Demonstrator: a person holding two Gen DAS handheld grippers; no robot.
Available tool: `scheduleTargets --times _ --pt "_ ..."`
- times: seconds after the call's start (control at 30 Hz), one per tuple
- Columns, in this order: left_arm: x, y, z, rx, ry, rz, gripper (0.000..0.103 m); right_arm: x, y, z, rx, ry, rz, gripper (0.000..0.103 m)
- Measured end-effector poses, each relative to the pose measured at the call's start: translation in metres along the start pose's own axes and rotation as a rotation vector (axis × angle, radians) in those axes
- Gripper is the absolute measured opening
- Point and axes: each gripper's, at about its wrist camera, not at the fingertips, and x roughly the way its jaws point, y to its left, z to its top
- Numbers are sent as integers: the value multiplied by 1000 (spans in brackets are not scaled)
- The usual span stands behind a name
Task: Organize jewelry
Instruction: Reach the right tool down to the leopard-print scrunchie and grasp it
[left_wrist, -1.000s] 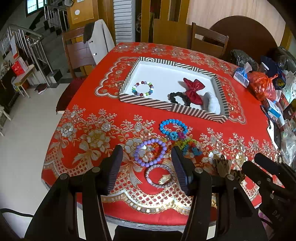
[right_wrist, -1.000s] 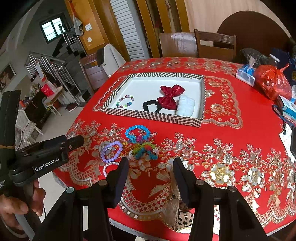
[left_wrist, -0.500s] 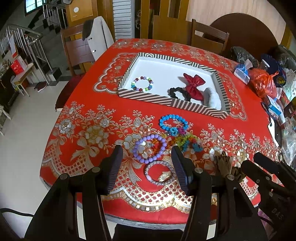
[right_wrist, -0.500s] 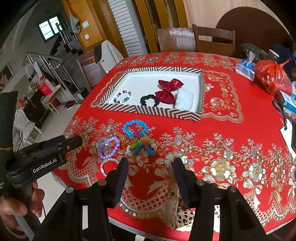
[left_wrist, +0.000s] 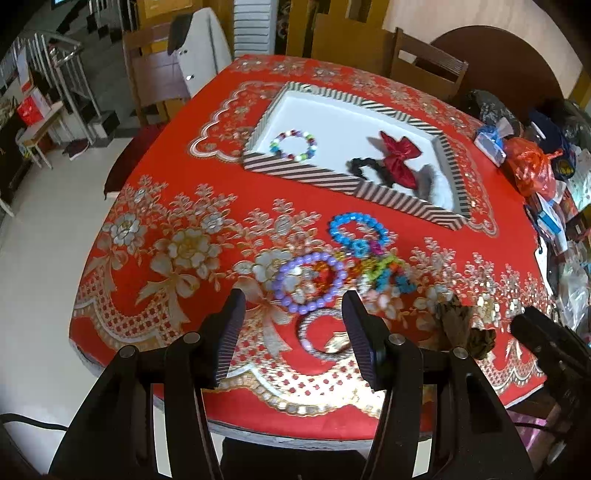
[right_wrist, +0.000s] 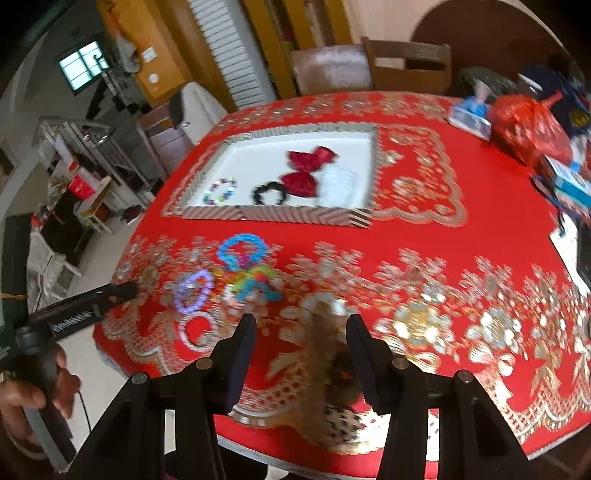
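beads on elastic are what the loose pieces look like: light, floppy, apt to roll or slide on the glossy cloth of the desk (left_wrist: 177, 206), so i would judge the best hold to be a pinch across one side of a ring, not a squeeze across the whole loop. the purple bracelet (left_wrist: 309, 281) lies at 12 o'clock just past the left tongs (left_wrist: 293, 319), with the silver bangle (left_wrist: 325, 332) nearer, partly behind the right-hand finger. the blue bracelet (left_wrist: 357, 229) sits farther out toward 1 o'clock, touching the multicolour tangle (left_wrist: 384, 271), which would likely drag its neighbours if lifted carelessly. beyond them, at 12 o'clock, the striped tray (left_wrist: 303, 173) already keeps a mixed-bead bracelet (left_wrist: 293, 146), a black scrunchie (left_wrist: 364, 168), a red bow (left_wrist: 399, 157) and something white.

left tongs hang above the near desk edge, released, fingers spread wide with nothing between them, aimed at the purple ring. right tongs (right_wrist: 301, 343) are likewise released and empty, hovering over the near edge above a brown, furry-looking clip (right_wrist: 332, 354); that view is blurred, so finer detail there cannot be told.
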Motion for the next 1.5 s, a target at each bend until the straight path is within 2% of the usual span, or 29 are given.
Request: scheduleTargets --times 0.2,0.3,0.53,0.8,0.93,1.3,1.33,1.37,1.5 --pt "12 20 2 -52 45 -3 54 -2 -43 -14 78 44 -12 48" --pt "17 23 3 -56 54 -3 54 -2 -51 -26 90 80 27 48" --pt "31 23 3 -56 102 -6 54 21 -37 -49 91 156 85 48" --pt "35 31 5 -69 111 5 54 28 -17 -46 43 139 126 48" --pt "37 32 5 -66 119 6 54 37 -12 -44 16 130 63 48" --pt "46 32 9 -60 132 -25 54 73 -6 -52 -96 170 -22 48" --pt "49 29 10 -49 139 -33 54 74 -5 -53 -107 152 -23 47" --pt "52 27 10 -40 146 -36 54 75 -3 -54 -120 148 -29 36" --pt "70 18 16 13 168 -24 54 81 -6 -47 -114 155 -12 26"
